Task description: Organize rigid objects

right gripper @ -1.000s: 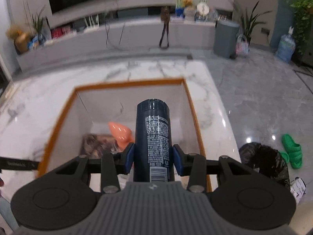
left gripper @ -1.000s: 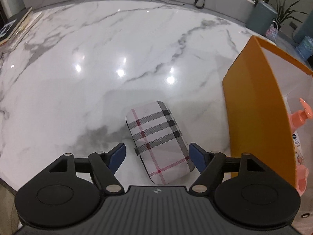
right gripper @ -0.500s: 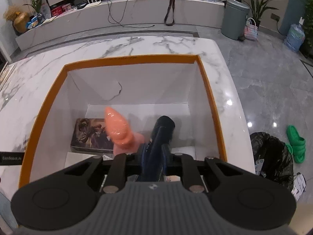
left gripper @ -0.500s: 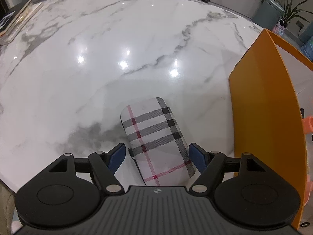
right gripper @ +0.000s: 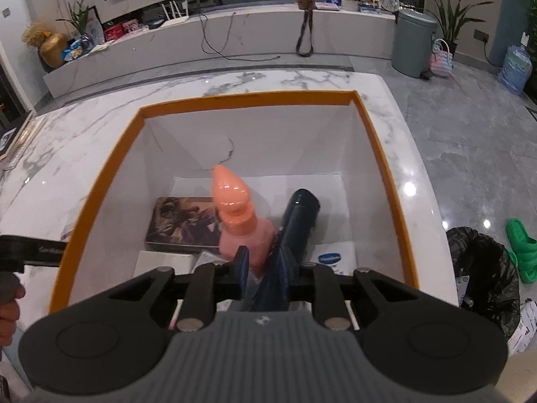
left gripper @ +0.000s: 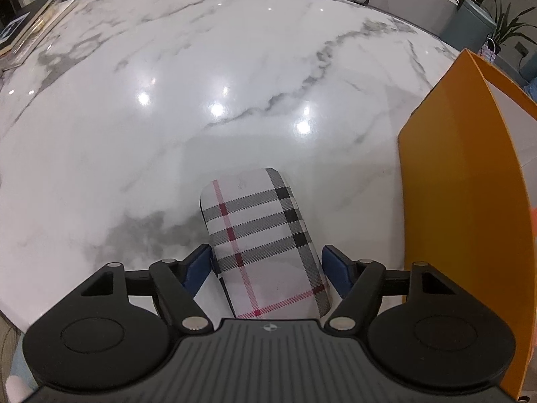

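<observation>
1. The left tool (left gripper: 266,265) sits low over the marble surface (left gripper: 167,117) with its two blue pads (left gripper: 198,267) spread apart on either side of the plaid case (left gripper: 261,245). The case lies flat between them, so a single squeeze across its narrow width would probably take it. The left pad looks at or almost at the case's edge and the right one stands just clear; nothing is clamped yet.

2. The case rests near the front edge of the surface, just beside the orange outer wall of the box (left gripper: 463,235). That closeness suggests a short lift over the rim is all the transfer needs.

3. The right tool (right gripper: 265,265) hangs above the open box (right gripper: 97,201), pointing down into it. The dark blue can (right gripper: 297,221) lies tilted inside, its lower end between the fingers. Whether they are clamped on it or just released cannot be told.

4. The can leans next to the pink bottle (right gripper: 235,215), which stands upright, with a flat illustrated tin (right gripper: 181,225) lying on the box floor beyond. Taller items appear grouped together, leaving floor space where the case could go.
</observation>
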A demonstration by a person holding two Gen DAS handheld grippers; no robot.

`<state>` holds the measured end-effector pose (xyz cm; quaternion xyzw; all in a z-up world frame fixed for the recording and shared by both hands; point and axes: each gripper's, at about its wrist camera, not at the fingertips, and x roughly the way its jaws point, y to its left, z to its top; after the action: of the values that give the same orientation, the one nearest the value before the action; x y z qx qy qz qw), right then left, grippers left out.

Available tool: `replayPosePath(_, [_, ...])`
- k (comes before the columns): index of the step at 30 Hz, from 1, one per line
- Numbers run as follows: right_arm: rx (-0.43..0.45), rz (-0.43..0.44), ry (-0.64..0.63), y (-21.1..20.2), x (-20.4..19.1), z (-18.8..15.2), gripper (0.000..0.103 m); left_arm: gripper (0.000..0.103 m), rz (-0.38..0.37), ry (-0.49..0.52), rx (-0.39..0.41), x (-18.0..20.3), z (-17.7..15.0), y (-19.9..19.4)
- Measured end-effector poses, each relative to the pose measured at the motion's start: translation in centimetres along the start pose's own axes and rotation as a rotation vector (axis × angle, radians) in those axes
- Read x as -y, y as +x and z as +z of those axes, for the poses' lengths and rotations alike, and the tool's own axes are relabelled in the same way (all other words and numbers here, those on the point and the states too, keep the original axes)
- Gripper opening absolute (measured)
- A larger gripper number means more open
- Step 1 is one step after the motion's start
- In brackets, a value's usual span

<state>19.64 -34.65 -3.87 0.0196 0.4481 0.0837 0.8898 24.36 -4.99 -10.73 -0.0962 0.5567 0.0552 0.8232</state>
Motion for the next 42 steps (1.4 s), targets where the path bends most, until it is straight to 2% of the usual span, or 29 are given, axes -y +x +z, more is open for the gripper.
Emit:
replayPosePath(2, [0.012,0.012,0.005,-0.5,-0.3,-0.4,0.019,0.082,-0.007,0.017,0.009,0.0,-0.2,-0.1])
replayPosePath(5, [0.038,0.036,0.033,-1.2,-0.6,-1.1,0.023,0.082,0.0,0.12,0.014,0.5,-0.6,-0.3])
replayPosePath(8, [0.032,0.048,0.065,-1.0,-0.8,-1.9,0.023,0.082,-0.013,0.223,-0.015,1.0,-1.0,-0.6])
replayPosePath(11, [0.031,0.04,0.085,-0.7,-1.0,-2.5,0.024,0.083,-0.024,0.256,-0.032,1.0,-1.4,-0.7])
replayPosePath(12, [0.046,0.033,0.087,-0.9,-1.0,-2.6,0.027,0.088,-0.022,0.255,-0.029,0.8,-1.6,-0.7])
replayPosePath(13, [0.066,0.023,0.088,-1.2,-1.0,-2.7,0.035,0.088,-0.015,0.249,-0.029,0.7,-1.8,-0.7])
replayPosePath(14, [0.076,0.013,0.092,-1.3,-1.0,-2.7,0.038,0.088,-0.019,0.233,-0.025,0.5,-1.9,-0.8])
replayPosePath(19, [0.114,0.027,0.144,-1.6,-0.2,-3.3,0.041,0.088,-0.018,0.186,-0.034,0.0,-2.2,-0.4])
replayPosePath(21, [0.139,0.033,0.162,-1.9,0.1,-3.4,0.047,0.081,-0.006,0.2,-0.014,0.3,-2.5,-0.4])
replayPosePath(26, [0.161,0.057,0.177,-2.0,0.4,-3.6,0.047,0.078,0.001,0.189,0.023,0.3,-2.7,-0.4])
replayPosePath(33, [0.175,0.087,0.196,-2.1,0.9,-3.7,0.047,0.077,-0.101,0.16,0.082,-0.5,-2.5,-2.5])
replayPosePath(37, [0.176,0.095,0.203,-2.1,1.0,-3.7,0.047,0.075,-0.145,0.151,0.058,-0.2,-1.7,-3.7])
replayPosePath(38, [0.177,0.096,0.205,-2.1,1.1,-3.7,0.047,0.069,-0.151,0.147,0.053,-0.1,-1.6,-3.9])
replayPosePath(42, [0.184,0.091,0.204,-2.2,1.1,-3.8,0.047,0.069,-0.18,0.136,0.026,0.1,-0.9,-4.7])
